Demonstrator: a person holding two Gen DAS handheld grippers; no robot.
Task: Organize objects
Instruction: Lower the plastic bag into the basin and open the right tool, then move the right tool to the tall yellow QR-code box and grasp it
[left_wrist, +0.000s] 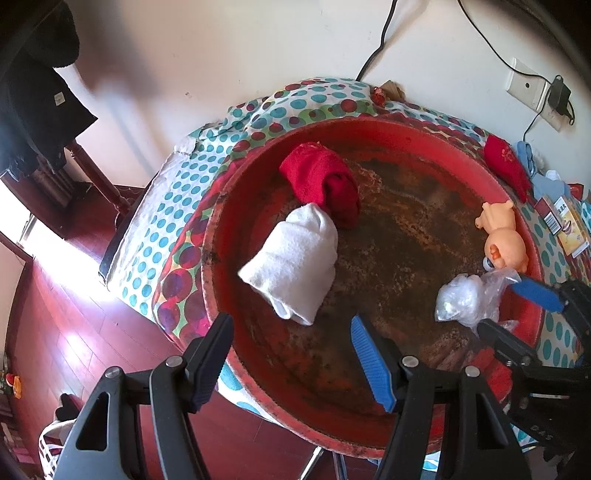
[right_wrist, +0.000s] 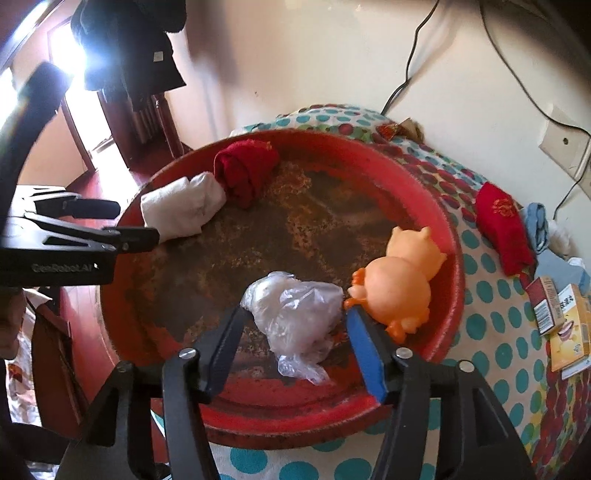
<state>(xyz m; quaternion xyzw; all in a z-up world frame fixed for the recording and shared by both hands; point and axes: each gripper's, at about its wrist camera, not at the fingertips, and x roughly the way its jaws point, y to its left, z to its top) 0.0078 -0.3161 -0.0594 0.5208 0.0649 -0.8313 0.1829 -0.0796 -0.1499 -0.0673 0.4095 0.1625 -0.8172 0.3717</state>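
In the tray (right_wrist: 448, 295): towels (right_wrist: 184, 206) far left (touching), bag (right_wrist: 295, 310) beside toy (right_wrist: 399, 284).

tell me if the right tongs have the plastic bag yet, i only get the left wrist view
Observer: Not yet. The right tongs are open, with one finger on each side of the bag.
Operator: anything crowding them
Observer: The pig lies right beside the blue finger and appears to touch its tip.
Operator: where do my left tongs sit from there
Observer: The left tongs hover at the tray's left rim, next to the white towel.
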